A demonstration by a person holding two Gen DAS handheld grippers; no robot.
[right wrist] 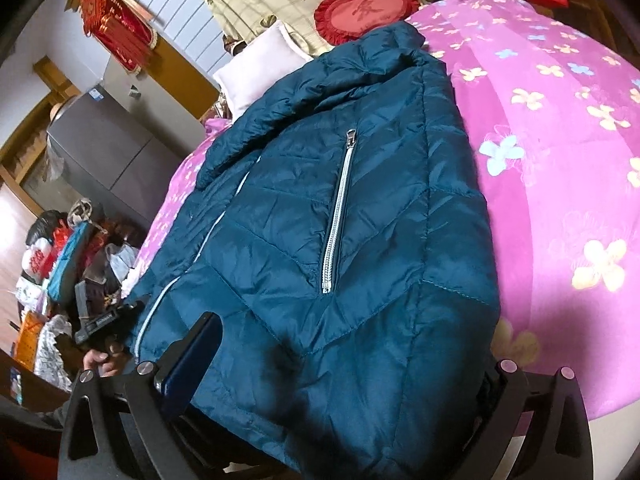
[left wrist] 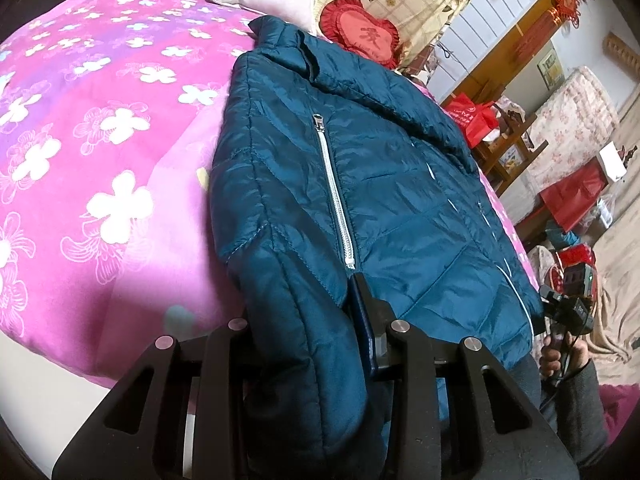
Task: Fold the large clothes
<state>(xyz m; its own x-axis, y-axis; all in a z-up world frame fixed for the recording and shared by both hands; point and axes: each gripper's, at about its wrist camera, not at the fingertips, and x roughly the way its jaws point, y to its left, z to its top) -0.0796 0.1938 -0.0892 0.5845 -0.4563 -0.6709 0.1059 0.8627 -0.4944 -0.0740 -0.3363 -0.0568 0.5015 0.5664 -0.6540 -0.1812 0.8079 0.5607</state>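
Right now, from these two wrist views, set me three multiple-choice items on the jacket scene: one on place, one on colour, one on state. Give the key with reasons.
1. Where does the jacket lie?
A. on the pink floral bedspread
B. on the floor
C. on a chair

2. What colour is the heart-shaped cushion beyond the collar?
A. yellow
B. red
C. green

3. How does the left gripper stand?
A. wide open, away from the fabric
B. closed on the jacket's hem
C. holding a pillow

Key: 1 A, the bedspread shows all round the jacket; 2 B, its ruffle and face are red; 3 B, teal fabric is bunched between its fingers.
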